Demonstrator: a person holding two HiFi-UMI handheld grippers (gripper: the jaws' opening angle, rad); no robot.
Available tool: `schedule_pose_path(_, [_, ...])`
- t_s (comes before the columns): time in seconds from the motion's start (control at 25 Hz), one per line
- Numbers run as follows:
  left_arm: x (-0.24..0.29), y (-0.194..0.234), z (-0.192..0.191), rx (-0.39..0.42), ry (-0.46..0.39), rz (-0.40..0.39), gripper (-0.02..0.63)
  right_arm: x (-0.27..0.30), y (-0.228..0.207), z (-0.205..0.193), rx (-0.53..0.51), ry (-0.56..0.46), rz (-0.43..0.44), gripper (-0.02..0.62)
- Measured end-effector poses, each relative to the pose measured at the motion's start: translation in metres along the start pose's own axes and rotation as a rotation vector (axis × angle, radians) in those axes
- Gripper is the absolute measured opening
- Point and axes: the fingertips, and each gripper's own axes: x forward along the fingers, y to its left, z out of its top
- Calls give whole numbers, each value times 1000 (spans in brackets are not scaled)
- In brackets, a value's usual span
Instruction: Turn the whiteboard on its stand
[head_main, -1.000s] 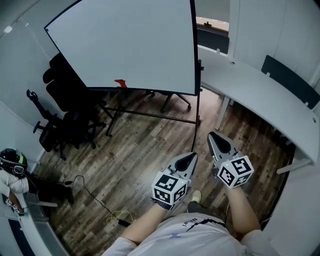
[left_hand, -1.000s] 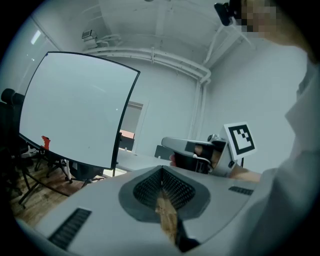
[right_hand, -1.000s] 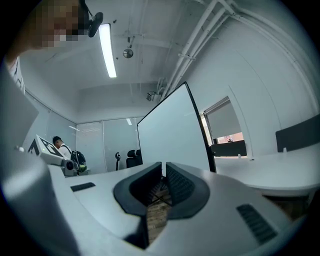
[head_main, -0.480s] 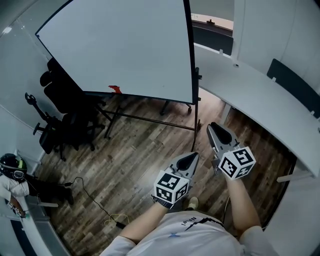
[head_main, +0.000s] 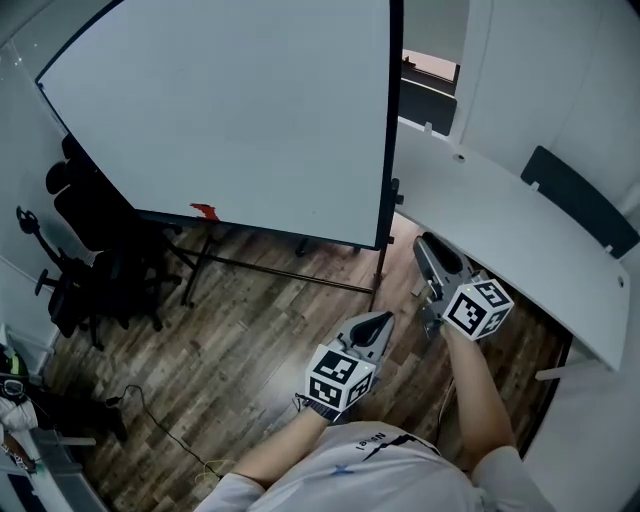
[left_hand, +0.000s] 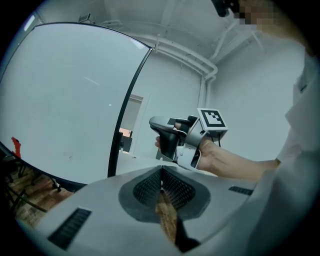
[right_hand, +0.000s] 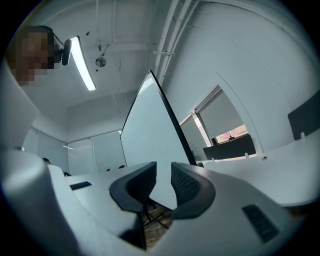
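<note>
The right gripper (head_main: 430, 245) is pointing at the dark right edge of the whiteboard (head_main: 230, 110). Its 2 jaws have just been opening, with nothing between them, likely to take that edge. The left gripper (head_main: 379, 319) is waiting, jaws pressed together. The board is sitting on its stand (head_main: 265, 268) over wood floor (head_main: 250, 340), between office chairs (head_main: 90, 270) and a white desk (head_main: 500, 220)

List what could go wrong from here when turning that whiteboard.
1. The right gripper has just been opening its jaws, nothing between them; the whiteboard has a thin dark edge, so a grip there may slip.
2. The white desk stands close by the board's right edge; a swinging board might hit it.
3. The small red object at the board's lower edge could fall off.
</note>
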Motion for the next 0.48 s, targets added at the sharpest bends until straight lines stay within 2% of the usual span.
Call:
schedule_pose_path(0.12, [11, 31, 11, 4, 16, -32, 12, 40, -19, 7, -44, -21, -11, 83])
schedule_pose_path(0.28, [20, 72, 21, 0, 32, -57, 12, 85, -39, 6, -141, 8, -17, 134])
schedule_pose_path(0.48, [34, 95, 27, -18, 48, -70, 12, 115, -63, 1, -191, 65, 49, 160])
